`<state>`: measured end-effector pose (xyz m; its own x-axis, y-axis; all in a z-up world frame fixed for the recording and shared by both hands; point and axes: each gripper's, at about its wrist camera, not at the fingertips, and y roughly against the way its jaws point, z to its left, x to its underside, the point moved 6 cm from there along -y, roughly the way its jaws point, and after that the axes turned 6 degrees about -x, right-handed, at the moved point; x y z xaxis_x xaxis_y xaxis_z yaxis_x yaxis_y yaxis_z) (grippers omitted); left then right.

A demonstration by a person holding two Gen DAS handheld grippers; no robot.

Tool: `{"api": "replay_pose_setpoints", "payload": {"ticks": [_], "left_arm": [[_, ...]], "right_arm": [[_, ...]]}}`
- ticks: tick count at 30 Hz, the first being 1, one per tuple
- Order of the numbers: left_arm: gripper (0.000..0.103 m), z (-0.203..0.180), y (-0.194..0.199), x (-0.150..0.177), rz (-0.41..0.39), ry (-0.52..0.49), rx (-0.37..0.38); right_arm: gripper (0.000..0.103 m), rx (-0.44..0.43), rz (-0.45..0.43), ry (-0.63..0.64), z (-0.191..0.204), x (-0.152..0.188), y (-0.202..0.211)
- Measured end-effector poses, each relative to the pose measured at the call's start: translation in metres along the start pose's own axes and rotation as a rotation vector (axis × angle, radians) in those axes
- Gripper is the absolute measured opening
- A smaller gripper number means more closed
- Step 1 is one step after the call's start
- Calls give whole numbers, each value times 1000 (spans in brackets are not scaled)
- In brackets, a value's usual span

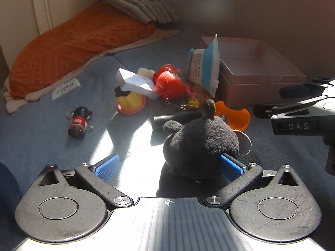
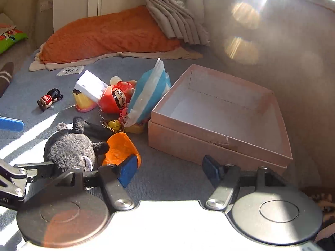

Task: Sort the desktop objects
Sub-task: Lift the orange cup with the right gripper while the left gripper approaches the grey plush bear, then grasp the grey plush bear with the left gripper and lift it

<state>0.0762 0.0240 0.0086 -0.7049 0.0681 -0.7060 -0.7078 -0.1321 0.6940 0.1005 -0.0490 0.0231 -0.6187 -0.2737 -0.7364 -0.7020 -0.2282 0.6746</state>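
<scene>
Grey plush [image 1: 201,144] sits on the blue mat btw my left gripper [image 1: 169,165] pads, jaws wide, not squeezing yet. Soft, light, squishy imo (grab mid-body). Right gripper [image 2: 169,170] open, empty.

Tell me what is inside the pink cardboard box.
The open pink cardboard box shows only its bare pale floor and inner walls. The strip of floor just behind its near wall is hidden from the right wrist view.
</scene>
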Motion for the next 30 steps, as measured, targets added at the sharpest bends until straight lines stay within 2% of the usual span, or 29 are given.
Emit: {"api": "replay_pose_setpoints", "payload": {"ticks": [3,6,11,14,16,17,19,24,27,30], "left_arm": [[103,19,-1,-19,-62,-5,-108],[103,44,-10,-32,-69,35,-189],[103,68,-26,-29,-12,148,-190],[103,69,-26,-28,-12,158,-183],[103,67,-25,-27,-16,156,-179],[103,67,-25,-25,-17,157,-176],[103,69,-25,-23,-21,174,-170],[103,81,-16,-22,-75,278,-119],[103,72,-4,-24,-113,283,3],[103,32,14,-22,-124,159,166]], "right_arm": [[70,-21,2,51,16,-2,-8],[70,-37,10,86,28,-1,-16],[69,-51,18,145,43,-3,-31],[69,-46,44,177,49,-4,-45],[55,-57,79,184,50,-2,-52],[51,-68,95,186,50,0,-53],[51,-59,92,197,48,3,-49],[51,-42,141,182,27,16,-10],[51,-51,183,141,9,23,40],[51,-85,211,65,-7,31,97]]}}
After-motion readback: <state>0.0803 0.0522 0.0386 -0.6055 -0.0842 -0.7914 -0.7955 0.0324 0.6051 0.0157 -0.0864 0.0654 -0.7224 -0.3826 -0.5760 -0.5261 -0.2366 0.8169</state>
